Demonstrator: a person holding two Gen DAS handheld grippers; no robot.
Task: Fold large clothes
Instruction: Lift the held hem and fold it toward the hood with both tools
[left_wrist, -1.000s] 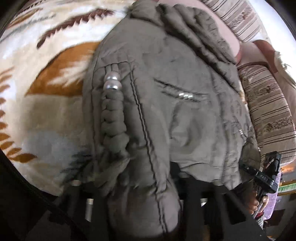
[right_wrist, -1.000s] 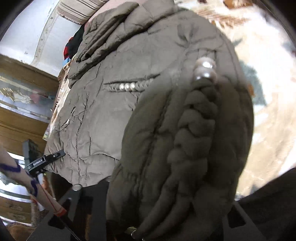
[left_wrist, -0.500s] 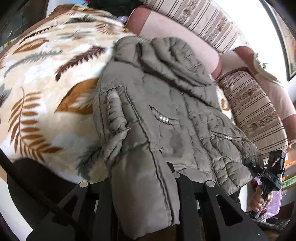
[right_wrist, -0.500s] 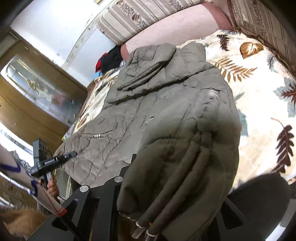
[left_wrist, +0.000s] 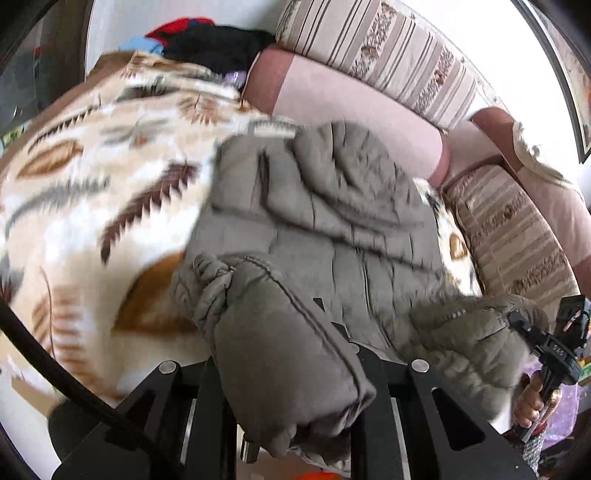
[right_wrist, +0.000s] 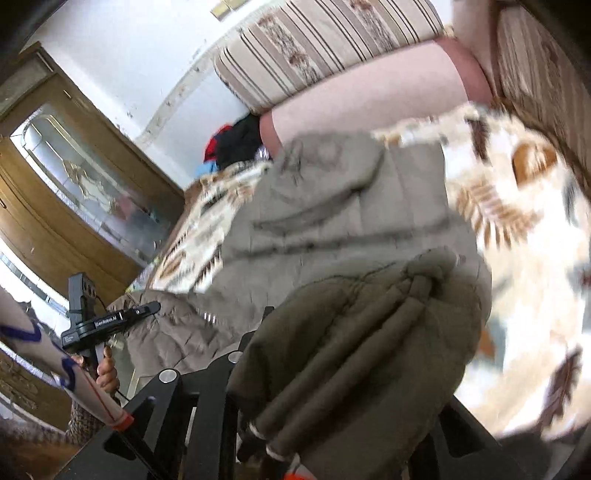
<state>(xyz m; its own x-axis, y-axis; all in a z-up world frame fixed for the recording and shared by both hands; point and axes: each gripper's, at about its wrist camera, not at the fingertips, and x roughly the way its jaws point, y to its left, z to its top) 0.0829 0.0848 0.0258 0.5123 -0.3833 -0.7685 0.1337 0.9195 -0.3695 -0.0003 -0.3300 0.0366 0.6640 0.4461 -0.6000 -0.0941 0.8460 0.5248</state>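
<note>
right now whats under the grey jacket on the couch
A cream blanket with a leaf print lies under the grey jacket and shows on both sides of it. The part beneath the jacket is covered, so anything there cannot be seen.

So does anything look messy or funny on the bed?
Nothing looks broken or spilled. The grey jacket is simply half lifted off the leaf blanket, its bottom edge bunched in both sets of fingers. A pile of clothes sits heaped at the far corner.
</note>
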